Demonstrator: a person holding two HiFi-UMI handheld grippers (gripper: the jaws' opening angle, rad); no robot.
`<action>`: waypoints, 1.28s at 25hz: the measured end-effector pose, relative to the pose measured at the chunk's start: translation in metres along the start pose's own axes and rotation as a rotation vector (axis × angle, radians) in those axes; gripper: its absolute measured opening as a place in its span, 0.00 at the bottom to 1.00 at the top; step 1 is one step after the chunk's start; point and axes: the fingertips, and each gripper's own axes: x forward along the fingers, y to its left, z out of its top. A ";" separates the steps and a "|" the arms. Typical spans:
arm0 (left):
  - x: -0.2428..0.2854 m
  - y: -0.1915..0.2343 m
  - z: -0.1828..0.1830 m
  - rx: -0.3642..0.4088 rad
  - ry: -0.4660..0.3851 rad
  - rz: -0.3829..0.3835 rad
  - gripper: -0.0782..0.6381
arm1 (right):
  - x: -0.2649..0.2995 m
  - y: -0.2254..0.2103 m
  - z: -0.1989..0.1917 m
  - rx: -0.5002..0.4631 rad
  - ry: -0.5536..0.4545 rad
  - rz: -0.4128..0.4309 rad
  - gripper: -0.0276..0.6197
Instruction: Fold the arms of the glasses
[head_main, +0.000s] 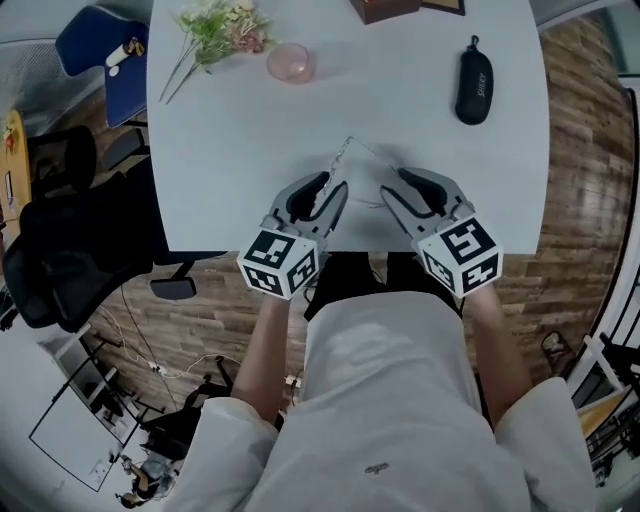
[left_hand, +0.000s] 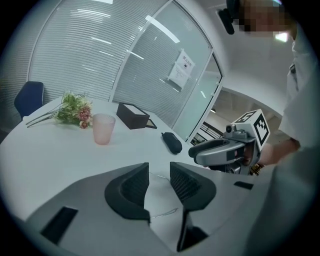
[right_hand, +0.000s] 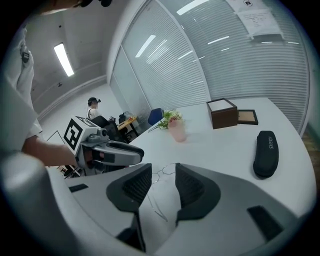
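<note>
Left gripper: jaws well apart, gripping nothing, straddling one arm of the thin wire-rimmed glasses on the white table. Right gripper: likewise apart and empty, straddling the other arm, lenses just past the tips.

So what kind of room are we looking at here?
Most likely an office meeting room: a big white table, glass partition walls with blinds, and black office chairs beside it.
</note>
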 end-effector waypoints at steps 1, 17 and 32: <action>0.002 0.005 0.000 0.004 0.008 -0.009 0.30 | 0.003 -0.001 -0.001 0.002 0.003 -0.016 0.25; 0.043 0.045 -0.024 0.089 0.160 -0.161 0.25 | 0.032 -0.011 -0.014 0.086 -0.003 -0.197 0.24; 0.065 0.055 -0.045 0.100 0.222 -0.172 0.20 | 0.040 -0.030 -0.036 0.119 0.005 -0.259 0.23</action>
